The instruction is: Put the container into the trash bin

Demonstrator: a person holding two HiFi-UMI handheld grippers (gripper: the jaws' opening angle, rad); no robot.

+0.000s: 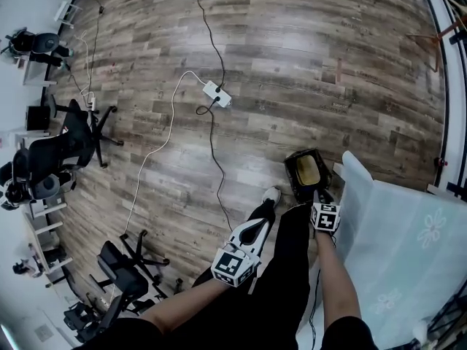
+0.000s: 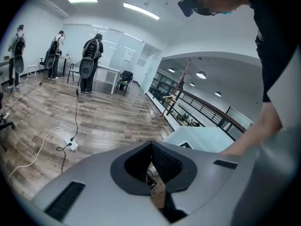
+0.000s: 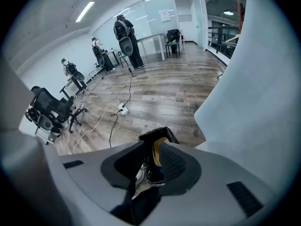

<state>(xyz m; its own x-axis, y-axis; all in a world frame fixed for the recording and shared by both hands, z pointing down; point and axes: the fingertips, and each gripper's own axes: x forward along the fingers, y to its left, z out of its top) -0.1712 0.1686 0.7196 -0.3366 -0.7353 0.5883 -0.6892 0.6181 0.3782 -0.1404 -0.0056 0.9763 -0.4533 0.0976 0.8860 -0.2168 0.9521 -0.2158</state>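
Right tool (image 3: 153,149) is clenched on the black container (image 1: 307,172), which hangs over the wood floor (image 1: 306,64) just beside the edge of the cloth-covered bench (image 1: 408,246) on the right. Wide open floor ahead, crossed by cables and a power strip (image 1: 217,93), office chairs (image 1: 76,141) along the left edge. Left tool (image 2: 151,147) is closed with nothing in it; only the gripper views show people (image 2: 89,62) standing at the far wall.

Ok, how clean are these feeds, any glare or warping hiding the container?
Head view: fisheye bends the floor, pale glare on it up top, container sharp. Right gripper view: black corners, container clear in the right claw. Left gripper view: same dark corners, nothing washed out.
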